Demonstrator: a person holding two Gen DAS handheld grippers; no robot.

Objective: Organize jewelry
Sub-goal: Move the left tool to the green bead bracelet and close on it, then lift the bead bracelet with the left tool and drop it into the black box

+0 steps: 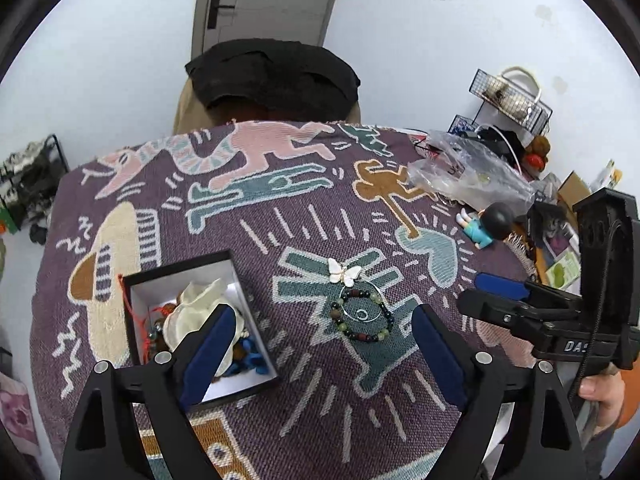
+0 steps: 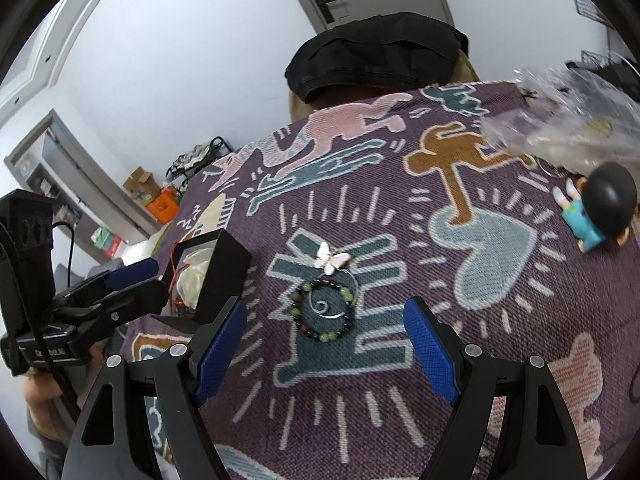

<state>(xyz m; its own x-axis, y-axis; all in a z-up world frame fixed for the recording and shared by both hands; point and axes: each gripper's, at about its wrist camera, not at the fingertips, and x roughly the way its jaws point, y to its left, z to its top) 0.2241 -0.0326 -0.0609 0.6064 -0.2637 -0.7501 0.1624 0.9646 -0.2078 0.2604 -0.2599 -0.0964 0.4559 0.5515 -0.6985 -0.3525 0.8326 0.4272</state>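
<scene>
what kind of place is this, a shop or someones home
Most likely a room in someone's home. A table draped in a patterned woven cloth holds personal clutter such as a toy figurine, with a shoe rack by the wall and an interior door behind.

Both wrist views look steeply down, close over the patterned bench cloth [image 1: 280,208]. Left view sits left, right view right. Shared: bead bracelet [image 1: 362,316], butterfly brooch [image 2: 331,263], black box [image 1: 192,320].

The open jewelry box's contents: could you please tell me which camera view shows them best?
The left wrist view: it looks down into the jewelry box, showing the cream pouch, red cord and blue pieces. In the right wrist view the jewelry box is seen side-on; its black wall hides most, leaving only some cream fabric and red cord.
</scene>
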